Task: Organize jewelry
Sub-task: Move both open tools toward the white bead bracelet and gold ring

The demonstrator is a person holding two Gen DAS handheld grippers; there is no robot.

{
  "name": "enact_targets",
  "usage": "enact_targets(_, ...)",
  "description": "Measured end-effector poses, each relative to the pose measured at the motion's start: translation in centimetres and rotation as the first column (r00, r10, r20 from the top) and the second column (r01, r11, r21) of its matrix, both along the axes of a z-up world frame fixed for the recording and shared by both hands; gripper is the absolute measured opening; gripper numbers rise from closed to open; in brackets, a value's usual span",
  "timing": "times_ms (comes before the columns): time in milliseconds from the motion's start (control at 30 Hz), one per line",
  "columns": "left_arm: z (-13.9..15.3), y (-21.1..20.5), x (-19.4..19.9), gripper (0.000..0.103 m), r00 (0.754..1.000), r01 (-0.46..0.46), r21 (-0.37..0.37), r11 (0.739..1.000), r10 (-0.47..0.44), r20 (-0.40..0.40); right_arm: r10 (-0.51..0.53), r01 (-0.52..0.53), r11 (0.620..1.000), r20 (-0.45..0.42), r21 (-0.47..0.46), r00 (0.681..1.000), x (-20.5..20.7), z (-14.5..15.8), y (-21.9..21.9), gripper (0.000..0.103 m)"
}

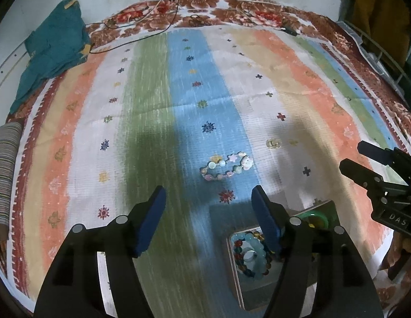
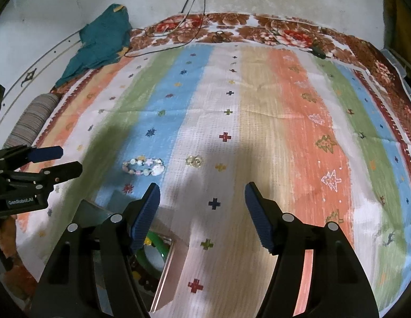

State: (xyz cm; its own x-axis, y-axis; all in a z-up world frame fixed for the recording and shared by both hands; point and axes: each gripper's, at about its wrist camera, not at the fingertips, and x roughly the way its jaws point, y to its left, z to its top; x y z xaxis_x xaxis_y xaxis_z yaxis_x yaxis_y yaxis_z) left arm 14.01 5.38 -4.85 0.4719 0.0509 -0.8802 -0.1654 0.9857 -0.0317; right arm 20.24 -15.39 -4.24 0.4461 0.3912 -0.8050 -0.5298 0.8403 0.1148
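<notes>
A pastel bead bracelet (image 1: 226, 167) lies on the blue stripe of the cloth, just ahead of my open, empty left gripper (image 1: 208, 201); it also shows in the right wrist view (image 2: 144, 166). A small clear ring-like piece (image 1: 273, 143) lies on the white stripe to its right, also in the right wrist view (image 2: 194, 161). A jewelry box (image 1: 233, 270) holds blue and multicoloured bead bracelets (image 1: 252, 254) and a green bangle (image 1: 315, 218), partly hidden by my left fingers. My right gripper (image 2: 202, 198) is open and empty, with the box (image 2: 167, 267) at its lower left.
A striped cloth (image 1: 298, 98) covers a floral bedspread (image 1: 232, 8). A teal fabric heap (image 1: 54, 45) and a striped roll (image 1: 4, 169) lie at the left. Cables (image 1: 152, 18) trail along the far edge. The right gripper (image 1: 364, 164) shows at the right.
</notes>
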Motion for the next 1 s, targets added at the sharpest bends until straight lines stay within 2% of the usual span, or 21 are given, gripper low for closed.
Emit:
enact_targets(567, -1.7, -0.2, 2.2, 0.069, 0.998, 0.041, -0.001, 0.999, -0.041, -0.041, 0.017, -0.017, 1.000, -0.020, -0.014, 1.000, 2.4, -1.2, 1.7, 0.068)
enact_targets(767, -2.5, -0.2, 2.8, 0.070, 0.997, 0.052, 0.003, 0.999, -0.051, -0.063, 0.027, -0.027, 0.999, -0.020, -0.019, 0.999, 3.0, -1.5, 2.4, 0.072)
enact_targets(1000, -3.8, 0.0, 3.7, 0.071, 0.995, 0.054, -0.035, 0.998, -0.056, -0.088, 0.035, -0.036, 0.999, -0.055, -0.017, 0.998, 4.2, -2.6, 3.3, 0.072)
